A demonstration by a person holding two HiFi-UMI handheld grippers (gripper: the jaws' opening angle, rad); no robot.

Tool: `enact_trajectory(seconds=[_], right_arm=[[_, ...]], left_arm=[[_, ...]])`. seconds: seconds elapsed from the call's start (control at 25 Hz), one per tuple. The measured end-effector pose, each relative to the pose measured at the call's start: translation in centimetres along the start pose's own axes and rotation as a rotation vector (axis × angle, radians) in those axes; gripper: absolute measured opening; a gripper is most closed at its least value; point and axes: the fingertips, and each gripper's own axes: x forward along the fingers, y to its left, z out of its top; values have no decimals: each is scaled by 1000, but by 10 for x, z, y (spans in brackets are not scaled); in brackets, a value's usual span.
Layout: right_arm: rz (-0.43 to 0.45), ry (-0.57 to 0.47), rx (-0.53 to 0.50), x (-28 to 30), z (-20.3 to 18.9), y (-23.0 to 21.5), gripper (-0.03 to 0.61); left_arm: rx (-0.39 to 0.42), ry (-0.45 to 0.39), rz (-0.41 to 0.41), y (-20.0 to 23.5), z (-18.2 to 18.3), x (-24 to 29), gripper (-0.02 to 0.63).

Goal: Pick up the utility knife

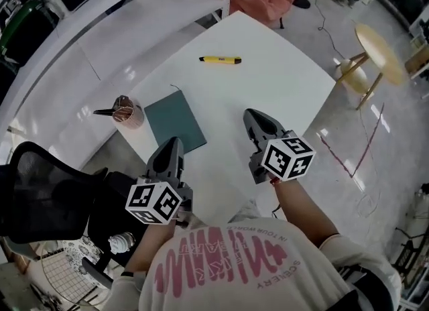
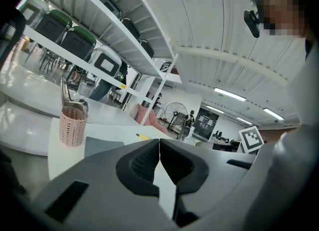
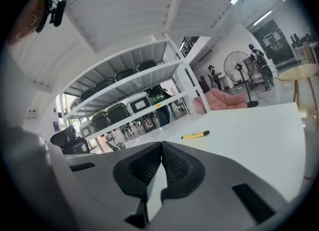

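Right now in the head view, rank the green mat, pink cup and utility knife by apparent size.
1. green mat
2. pink cup
3. utility knife, longer than the cup but much thinner

White table (image 1: 281, 75) bears a yellow utility knife (image 1: 220, 59), teal pad (image 1: 175, 121), pink cup (image 1: 129, 113).

Yellow utility knife (image 1: 220, 59), white table (image 1: 281, 82), teal mat (image 1: 174, 120)

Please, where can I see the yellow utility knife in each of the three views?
Head view: the utility knife lies upper centre, on the far part of the white table.
Left gripper view: small yellow sliver, just left of centre.
Right gripper view: right of centre.
Shared landmark: the white table under it.
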Motion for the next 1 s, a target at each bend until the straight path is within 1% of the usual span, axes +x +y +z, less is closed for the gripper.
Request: enact_trajectory(seconds=[0.08,0.28,0.4,0.6,0.8,1.0], right_arm=[[34,52,9,19,-7,-15,14],[77,182,-44,62,-20,-51,14],[99,211,-45,89,-15,-68,14],[152,247,-36,130,-6,-90,14],[185,293,-38,174,1,-107,12],[207,335,-130,205,3,-115,14]], left_arm=[[0,6,46,6,-9,15,25],[-21,-21,169,18,-20,55,25],[-36,-31,223,24,-19,80,25],[-40,-39,270,21,-19,118,25],[-43,-14,281,20,-19,144,25],[-36,12,281,21,-19,161,25]])
